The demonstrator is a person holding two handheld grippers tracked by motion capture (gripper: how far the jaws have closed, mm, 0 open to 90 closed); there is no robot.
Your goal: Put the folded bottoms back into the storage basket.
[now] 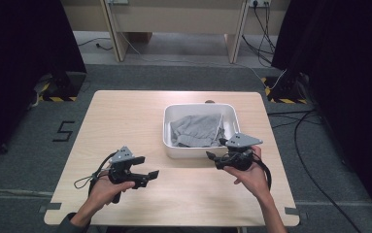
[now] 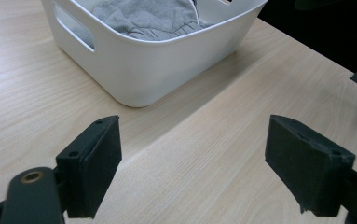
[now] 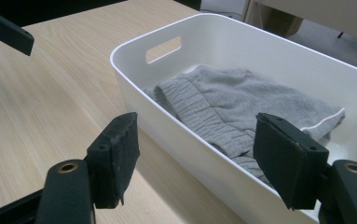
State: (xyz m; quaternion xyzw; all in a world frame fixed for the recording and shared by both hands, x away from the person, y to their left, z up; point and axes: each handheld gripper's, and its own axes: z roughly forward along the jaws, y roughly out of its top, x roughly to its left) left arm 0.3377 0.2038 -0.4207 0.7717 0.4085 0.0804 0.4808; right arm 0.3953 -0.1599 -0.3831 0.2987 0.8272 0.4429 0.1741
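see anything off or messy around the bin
Nothing stands out. The grey cloth lies crumpled but wholly inside the white bin, which sits upright on the table. No spill or damage shows. Both tongs, left and right, are open and hold nothing.

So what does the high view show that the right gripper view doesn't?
High view alone: the person's hands, the left gripper over bare wood, the whole table, the grey floor with cables and the black 5 mark. Right gripper view alone: the right gripper with jaws open astride the near wall, the handle slot, and the ribbed hem. Both: the white bin holding the grey garment.
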